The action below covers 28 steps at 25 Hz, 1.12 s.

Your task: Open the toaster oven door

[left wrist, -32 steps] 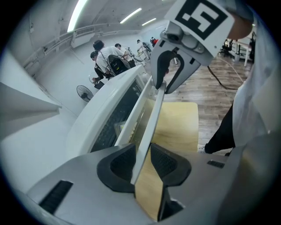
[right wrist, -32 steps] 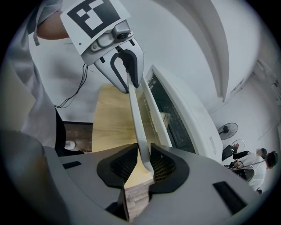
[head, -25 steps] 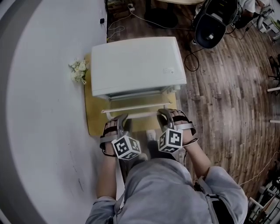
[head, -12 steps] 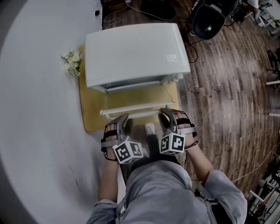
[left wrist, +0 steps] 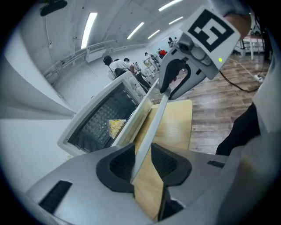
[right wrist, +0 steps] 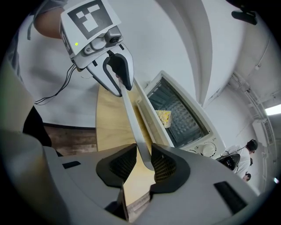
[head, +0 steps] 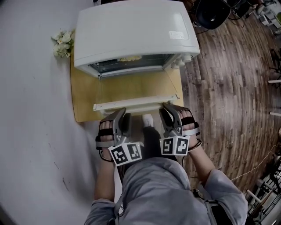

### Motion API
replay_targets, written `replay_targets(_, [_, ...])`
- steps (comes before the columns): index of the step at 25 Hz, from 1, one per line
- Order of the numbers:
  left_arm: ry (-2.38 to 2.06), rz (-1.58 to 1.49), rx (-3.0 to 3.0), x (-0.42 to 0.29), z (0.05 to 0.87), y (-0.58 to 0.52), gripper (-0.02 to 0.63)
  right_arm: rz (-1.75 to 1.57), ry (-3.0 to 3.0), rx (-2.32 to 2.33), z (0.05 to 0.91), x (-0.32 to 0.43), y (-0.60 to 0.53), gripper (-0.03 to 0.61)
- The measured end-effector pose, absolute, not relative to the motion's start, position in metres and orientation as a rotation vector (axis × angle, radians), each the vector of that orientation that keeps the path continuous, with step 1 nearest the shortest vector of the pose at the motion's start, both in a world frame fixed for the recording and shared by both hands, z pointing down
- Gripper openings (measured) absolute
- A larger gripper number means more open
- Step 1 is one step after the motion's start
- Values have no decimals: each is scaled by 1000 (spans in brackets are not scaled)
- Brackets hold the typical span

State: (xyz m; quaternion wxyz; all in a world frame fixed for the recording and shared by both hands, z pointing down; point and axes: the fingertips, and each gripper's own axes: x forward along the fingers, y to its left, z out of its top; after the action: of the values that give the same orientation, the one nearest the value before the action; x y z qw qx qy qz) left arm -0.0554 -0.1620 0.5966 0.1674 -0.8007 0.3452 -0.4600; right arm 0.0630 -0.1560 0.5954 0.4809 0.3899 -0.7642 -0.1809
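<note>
The white toaster oven (head: 131, 30) stands on a wooden board (head: 83, 101), its glass door (head: 131, 85) swung down and wide open. The door's white handle bar (head: 131, 104) runs between both grippers. My left gripper (head: 119, 115) has the bar (left wrist: 151, 127) between its pads, with a gap showing on one side. My right gripper (head: 169, 110) straddles the bar's other end (right wrist: 131, 118), and its jaws have eased apart, one pad standing clear of the bar. A yellow piece of food (left wrist: 115, 127) lies on the rack inside.
A small bunch of white flowers (head: 61, 41) lies left of the oven on the round white table (head: 30, 132). Wooden floor (head: 237, 88) and a black chair (head: 215, 13) are to the right. The person's body fills the bottom of the head view.
The door has swung down from nearly shut to wide open, baring the oven's inside. Both grippers came down and toward the person with the handle bar.
</note>
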Motion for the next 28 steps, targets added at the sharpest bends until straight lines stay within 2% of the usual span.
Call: replay_targets(28, [1092,-1147,-2125,-60,711,-122,111,-578,-1869,1141,709,58,-116,101])
